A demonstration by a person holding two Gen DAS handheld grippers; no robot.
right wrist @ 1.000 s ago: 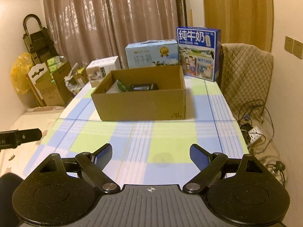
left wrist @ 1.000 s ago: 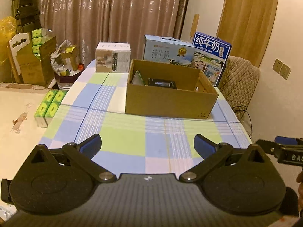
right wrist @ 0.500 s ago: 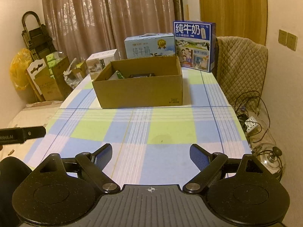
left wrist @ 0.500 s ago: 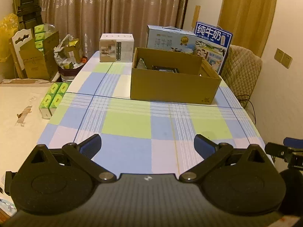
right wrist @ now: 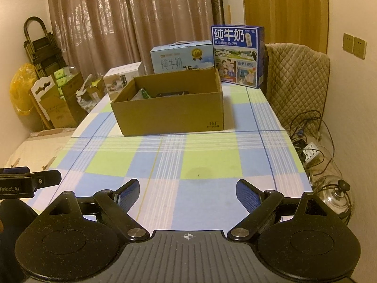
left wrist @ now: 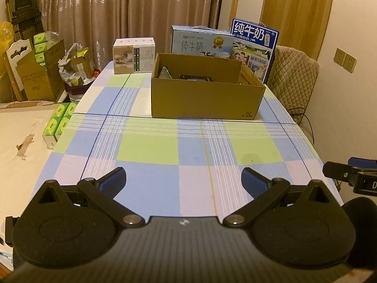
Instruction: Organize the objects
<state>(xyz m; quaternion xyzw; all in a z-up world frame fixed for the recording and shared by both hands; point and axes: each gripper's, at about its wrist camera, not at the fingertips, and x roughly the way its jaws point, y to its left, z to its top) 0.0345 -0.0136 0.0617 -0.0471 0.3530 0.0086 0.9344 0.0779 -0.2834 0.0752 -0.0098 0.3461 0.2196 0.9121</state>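
Note:
An open brown cardboard box (left wrist: 207, 101) stands on the far half of the checked tablecloth (left wrist: 146, 151); it also shows in the right wrist view (right wrist: 169, 115). Inside lie a black flat item (left wrist: 195, 77) and a green packet (left wrist: 166, 72). My left gripper (left wrist: 182, 180) is open and empty above the table's near end. My right gripper (right wrist: 187, 194) is open and empty, level with it on the right. Each gripper's tip shows at the edge of the other's view.
Behind the box stand a white carton (left wrist: 133, 56), a light blue milk case (left wrist: 200, 41) and a dark blue milk case (left wrist: 254, 44). Green tissue packs (left wrist: 57, 123) lie left of the table. A quilted chair (right wrist: 297, 80), cables and a glass lid (right wrist: 334, 195) are on the right.
Both grippers have drawn back from the cardboard box toward the table's near end, so more tablecloth shows. Both stayed open and empty.

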